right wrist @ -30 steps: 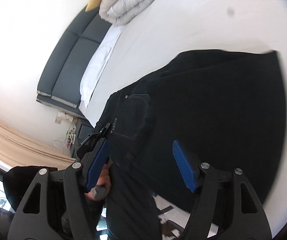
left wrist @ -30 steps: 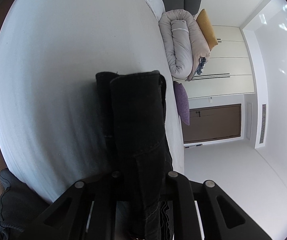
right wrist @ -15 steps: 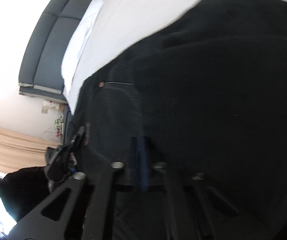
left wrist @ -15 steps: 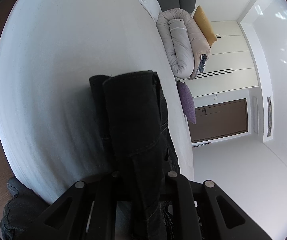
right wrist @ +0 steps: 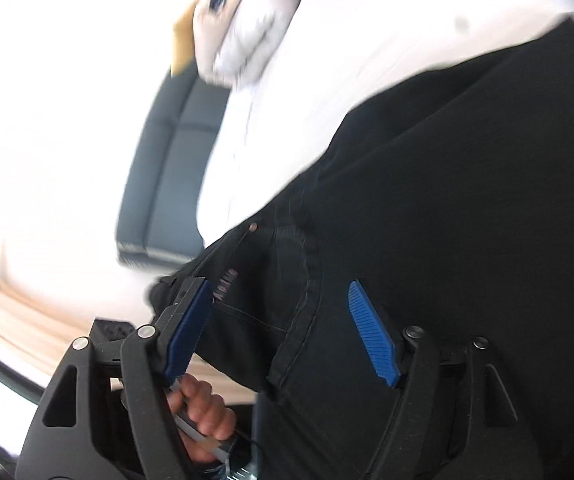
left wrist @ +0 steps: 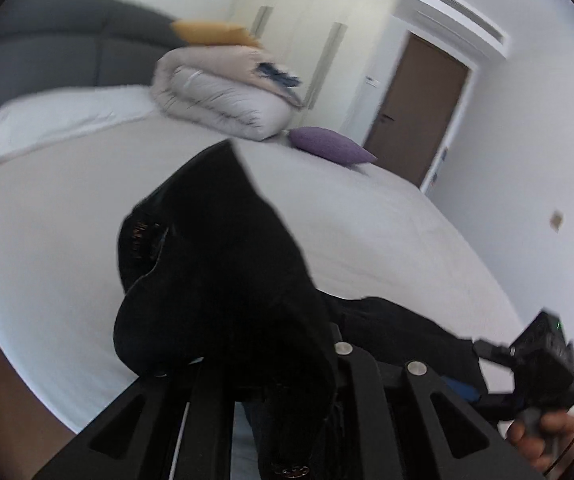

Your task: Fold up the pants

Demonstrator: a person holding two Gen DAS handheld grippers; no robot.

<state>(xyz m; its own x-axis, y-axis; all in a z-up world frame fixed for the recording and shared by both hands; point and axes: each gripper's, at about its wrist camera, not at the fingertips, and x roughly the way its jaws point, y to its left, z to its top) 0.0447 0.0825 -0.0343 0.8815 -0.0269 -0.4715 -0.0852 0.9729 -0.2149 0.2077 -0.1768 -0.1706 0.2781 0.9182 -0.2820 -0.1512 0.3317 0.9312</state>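
Observation:
Black pants point(left wrist: 223, 272) hang bunched over my left gripper point(left wrist: 271, 364), whose jaws are shut on the cloth near the waistband; the fingertips are hidden by it. The rest of the pants point(right wrist: 467, 200) lies spread on the white bed point(left wrist: 67, 208). My right gripper point(right wrist: 283, 320) is open, its blue pads point(right wrist: 371, 336) on either side of the pocket seam, just above the cloth. It also shows in the left wrist view point(left wrist: 543, 364) at the lower right, beside the pants' edge.
A rolled duvet point(left wrist: 223, 96) with an orange cushion point(left wrist: 215, 32) and a purple pillow point(left wrist: 331, 144) lie at the bed's far side. A dark headboard point(left wrist: 59, 40) stands at the left. A brown door point(left wrist: 419, 108) is beyond the bed.
My left gripper has swung round and lifted the held part of the pants. My right gripper, shut half a second ago, is open again over the pocket area.

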